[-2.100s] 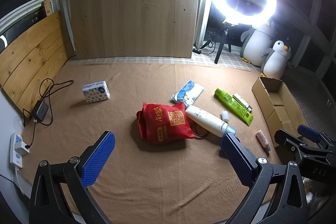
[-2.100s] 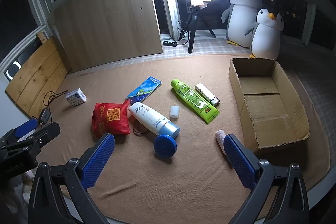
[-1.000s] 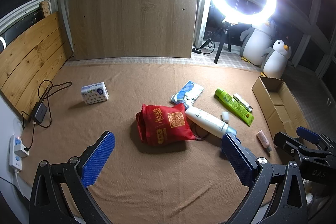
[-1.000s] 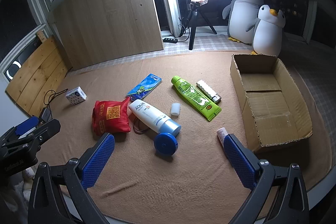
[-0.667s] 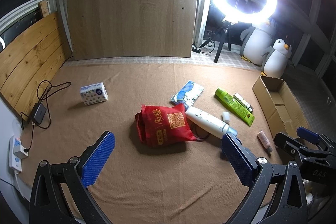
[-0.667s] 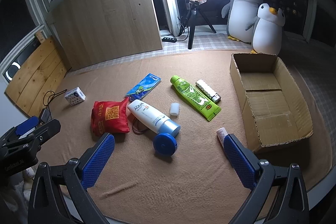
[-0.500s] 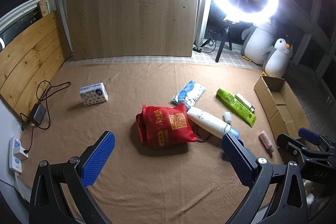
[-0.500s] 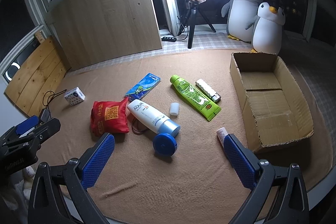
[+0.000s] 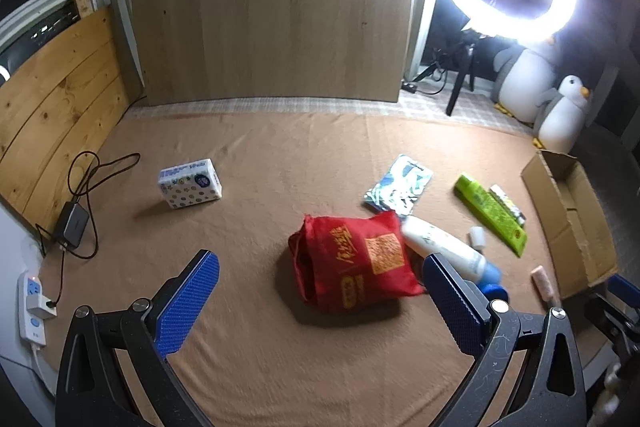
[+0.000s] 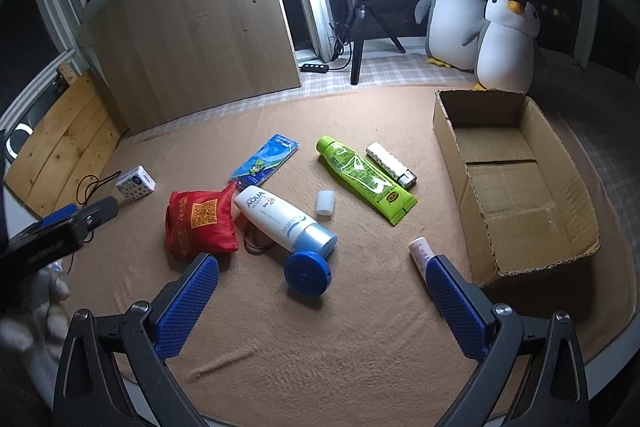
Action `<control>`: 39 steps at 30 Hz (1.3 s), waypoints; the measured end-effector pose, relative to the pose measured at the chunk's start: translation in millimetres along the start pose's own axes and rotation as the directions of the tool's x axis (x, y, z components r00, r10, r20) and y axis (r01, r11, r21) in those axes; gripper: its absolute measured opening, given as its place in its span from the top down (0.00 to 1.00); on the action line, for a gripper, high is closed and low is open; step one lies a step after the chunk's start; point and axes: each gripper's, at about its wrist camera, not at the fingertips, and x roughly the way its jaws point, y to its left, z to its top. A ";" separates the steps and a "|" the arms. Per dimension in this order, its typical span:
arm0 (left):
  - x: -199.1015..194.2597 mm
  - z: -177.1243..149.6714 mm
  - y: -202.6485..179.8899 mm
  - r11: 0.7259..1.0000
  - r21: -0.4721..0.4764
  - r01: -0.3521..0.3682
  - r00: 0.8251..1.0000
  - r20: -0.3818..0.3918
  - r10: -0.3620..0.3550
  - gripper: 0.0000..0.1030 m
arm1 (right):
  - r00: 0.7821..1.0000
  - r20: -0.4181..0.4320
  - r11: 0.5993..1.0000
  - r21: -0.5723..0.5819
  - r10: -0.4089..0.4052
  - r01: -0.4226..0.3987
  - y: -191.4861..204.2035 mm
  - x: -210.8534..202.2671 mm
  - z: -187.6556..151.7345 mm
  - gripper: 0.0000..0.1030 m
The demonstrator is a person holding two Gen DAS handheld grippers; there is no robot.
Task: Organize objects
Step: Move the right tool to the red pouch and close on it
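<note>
A tan blanket [image 10: 320,327] is covering the floor, and nearly everything on it is lying just where it lay two seconds ago; the only change is that the left view is drifting slightly leftward and blurring, so the red bag is sliding a little toward its right side. That suggests the person is only beginning to move in, and no sorting has started. The open cardboard box [image 10: 516,187], empty and probably the place for the items, is sitting at the right edge of the blanket. The red bag [image 9: 356,263] is lying crumpled near the middle, touching a white sunscreen bottle [image 10: 280,219] lying on its side. A green tube [image 10: 364,179] is lying flat toward the box, with a slim white lighter [image 10: 390,163] just beside it. A blue flat packet [image 10: 266,159] is resting behind the bottle, and a white patterned tissue pack [image 9: 190,183] is sitting well apart to the left. A round blue cap [image 10: 307,274] is lying near the bottle's end, a small pink-and-white tube [image 10: 420,253] is lying near the box's front corner, and a small white cap [image 10: 325,203] is sitting between bottle and green tube. The left hand-held gripper [image 9: 320,291] and the right hand-held gripper [image 10: 322,291] are both hovering with fingers spread wide, holding nothing.
</note>
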 end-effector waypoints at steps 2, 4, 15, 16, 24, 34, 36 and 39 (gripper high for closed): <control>15.0 5.3 3.3 1.000 -0.011 -0.007 1.000 -0.021 0.007 0.01 | 1.000 -0.004 1.000 0.001 -0.005 0.005 -1.2 0.7 -0.3 0.01; 28.6 9.8 5.0 1.000 -0.020 -0.003 0.999 -0.039 0.002 0.01 | 1.000 -0.008 1.000 0.002 -0.013 0.013 -2.5 1.5 -1.3 0.01; 107.4 29.0 3.4 0.998 -0.055 0.009 0.989 -0.147 -0.016 0.11 | 0.998 -0.039 0.998 0.025 -0.057 0.058 -16.3 2.7 -12.2 0.01; 113.2 30.6 2.7 0.998 -0.056 0.011 0.988 -0.155 -0.019 0.13 | 0.997 -0.042 0.998 0.031 -0.061 0.062 -18.8 2.7 -13.6 0.01; 164.9 32.1 2.8 0.999 -0.046 0.002 0.969 -0.248 -0.013 0.33 | 0.994 -0.054 0.994 0.063 -0.091 0.094 -35.6 -2.2 -22.1 0.01; 169.7 12.6 10.7 0.996 -0.067 0.061 0.954 -0.291 -0.078 0.35 | 0.995 -0.067 0.992 0.092 -0.080 0.086 -45.0 2.8 -24.5 0.01; 168.7 5.5 11.1 0.994 -0.079 0.075 0.947 -0.306 -0.096 0.35 | 0.995 -0.067 0.994 0.081 -0.069 0.075 -40.6 4.0 -23.9 0.01; 162.1 -7.5 10.0 0.993 -0.079 0.084 0.946 -0.307 -0.104 0.35 | 0.996 -0.068 0.997 0.057 -0.052 0.056 -31.6 6.6 -22.2 0.01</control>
